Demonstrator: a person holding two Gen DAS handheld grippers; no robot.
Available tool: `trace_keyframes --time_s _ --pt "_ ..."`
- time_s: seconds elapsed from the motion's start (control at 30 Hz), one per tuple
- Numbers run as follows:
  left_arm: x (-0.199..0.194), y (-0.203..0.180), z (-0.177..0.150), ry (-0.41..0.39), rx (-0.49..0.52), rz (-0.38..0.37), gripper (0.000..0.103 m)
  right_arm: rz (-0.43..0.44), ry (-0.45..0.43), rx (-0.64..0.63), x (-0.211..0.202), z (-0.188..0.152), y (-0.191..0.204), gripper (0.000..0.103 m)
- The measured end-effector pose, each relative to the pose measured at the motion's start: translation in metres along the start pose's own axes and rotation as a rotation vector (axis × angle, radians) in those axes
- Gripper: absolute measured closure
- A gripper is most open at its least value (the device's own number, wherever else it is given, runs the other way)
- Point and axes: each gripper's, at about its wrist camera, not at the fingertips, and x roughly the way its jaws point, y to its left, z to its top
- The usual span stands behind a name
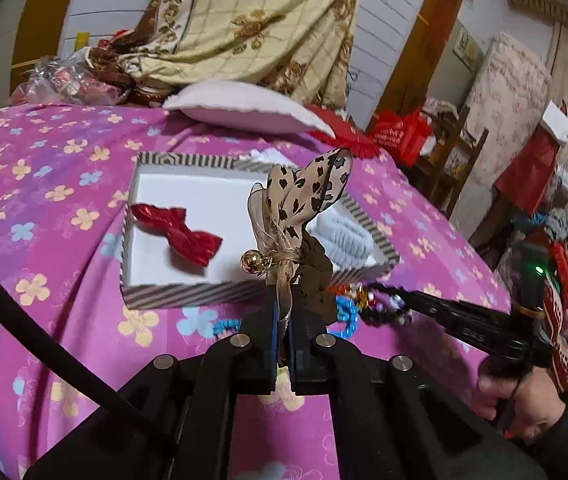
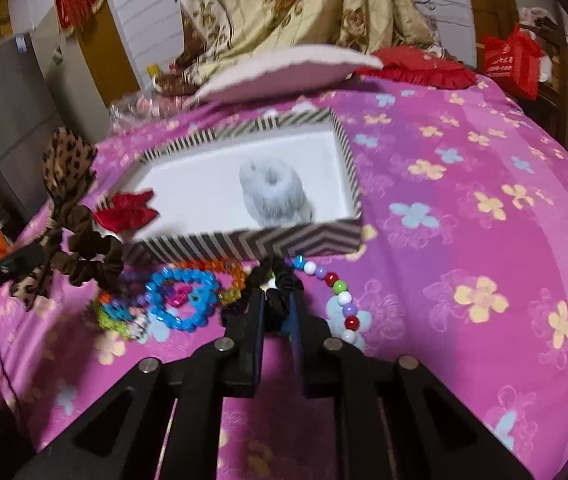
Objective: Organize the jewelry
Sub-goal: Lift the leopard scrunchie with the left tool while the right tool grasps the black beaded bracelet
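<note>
Two tongs busy over bed. Left tongs clamped on leopard scrunchie, lifted before box. Right tongs closed on black scrunchie at box's near wall, beside bracelets. Step: loading box. Next: carry over rim, release inside.

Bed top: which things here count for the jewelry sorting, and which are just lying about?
Job:
- striped box
- red bow and grey scrunchie, in the box
- leopard bow scrunchie, in left gripper
- black scrunchie, in right gripper
- blue bracelet and bead string, outside the box

Lying about:
- pillow
- red bag
- draped blanket
</note>
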Motion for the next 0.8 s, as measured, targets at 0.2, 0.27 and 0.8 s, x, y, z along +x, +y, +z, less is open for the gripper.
trace_keyframes --time_s 0.2,0.27,0.8 --pt "-0.006 0.007 0.004 -0.048 -0.033 0.004 0.103 0.037 -0.087 0.014 -0.030 0.002 0.003 0.091" --pt "-0.004 0.008 0.004 -0.042 -0.035 0.006 0.103 0.015 -0.088 0.001 -0.032 0.001 0.006 0.091" --pt "0.001 0.003 0.000 -0.038 -0.014 0.028 0.103 -0.012 -0.023 -0.093 -0.017 -0.015 0.044 0.091"
